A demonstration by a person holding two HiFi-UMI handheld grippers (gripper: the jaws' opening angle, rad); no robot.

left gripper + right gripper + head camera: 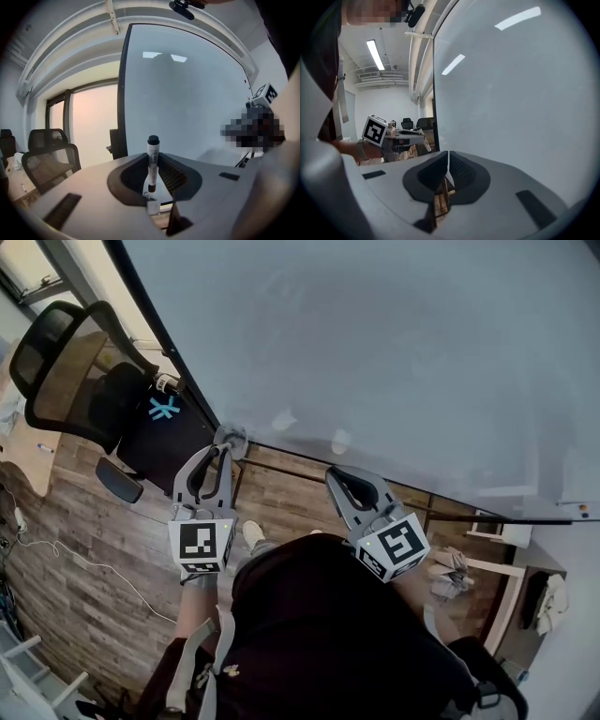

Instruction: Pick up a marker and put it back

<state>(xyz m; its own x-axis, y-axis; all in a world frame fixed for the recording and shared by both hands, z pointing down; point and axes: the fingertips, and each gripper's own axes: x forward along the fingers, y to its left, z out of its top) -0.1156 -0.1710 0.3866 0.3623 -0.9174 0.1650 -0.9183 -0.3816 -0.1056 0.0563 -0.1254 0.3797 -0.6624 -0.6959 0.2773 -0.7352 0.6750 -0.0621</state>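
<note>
A white marker [152,157] with a black cap stands upright between the jaws of my left gripper [153,171], which is shut on its body. In the head view the left gripper [228,444] holds the marker [232,438] close to the lower edge of the big whiteboard [375,343]. My right gripper [336,476] hangs beside it to the right, just below the board. Its jaws are shut with nothing between them, as the right gripper view [448,158] shows. That view also catches the left gripper [401,137] and the marker [426,143].
A black mesh office chair [80,371] stands at the left on the wooden floor [84,568]. The whiteboard's ledge [497,514] runs to the right, with a white-framed stand [492,563] below it. A cable [84,563] trails over the floor.
</note>
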